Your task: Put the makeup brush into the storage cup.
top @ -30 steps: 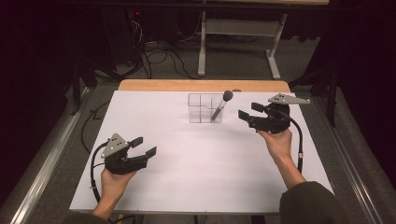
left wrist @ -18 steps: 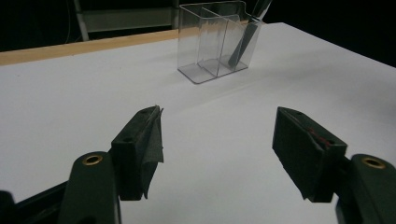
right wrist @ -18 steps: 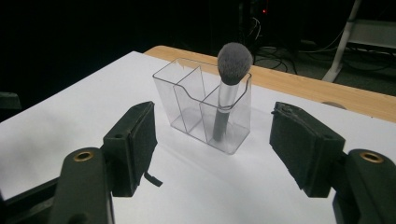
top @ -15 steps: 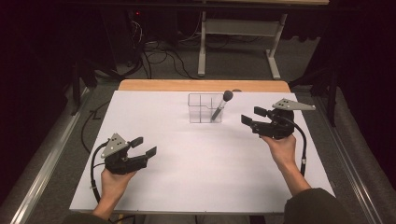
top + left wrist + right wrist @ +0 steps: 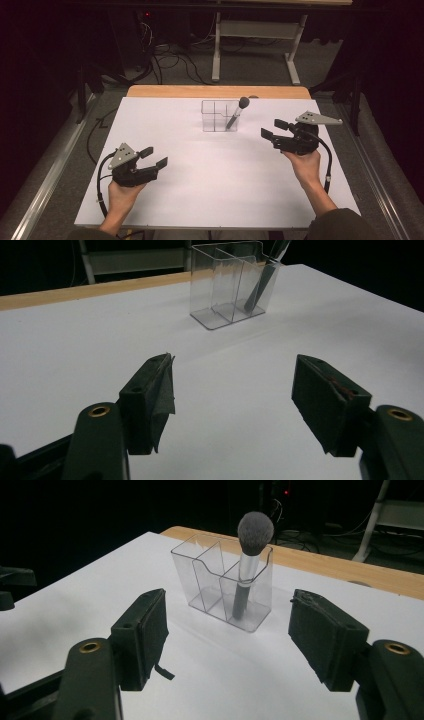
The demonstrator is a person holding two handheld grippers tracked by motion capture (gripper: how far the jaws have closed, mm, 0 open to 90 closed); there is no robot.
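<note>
Nearest, left gripper (image 5: 152, 159) low over the white table (image 5: 210, 200) — jaws apart, nothing between. Farther right, right gripper (image 5: 274, 130) likewise spread and empty. Beyond, near the far edge — makeup brush (image 5: 237, 113) leaning, head up, in the right compartment of the clear organizer (image 5: 215, 116).

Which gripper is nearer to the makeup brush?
The right gripper is nearer, just right of the makeup brush in its clear organizer. The left gripper sits farther away, toward the table's near left.

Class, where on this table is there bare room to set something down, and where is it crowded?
Bare: the white table between the left gripper and right gripper, and left of the clear organizer. Crowded: around its makeup brush.
</note>
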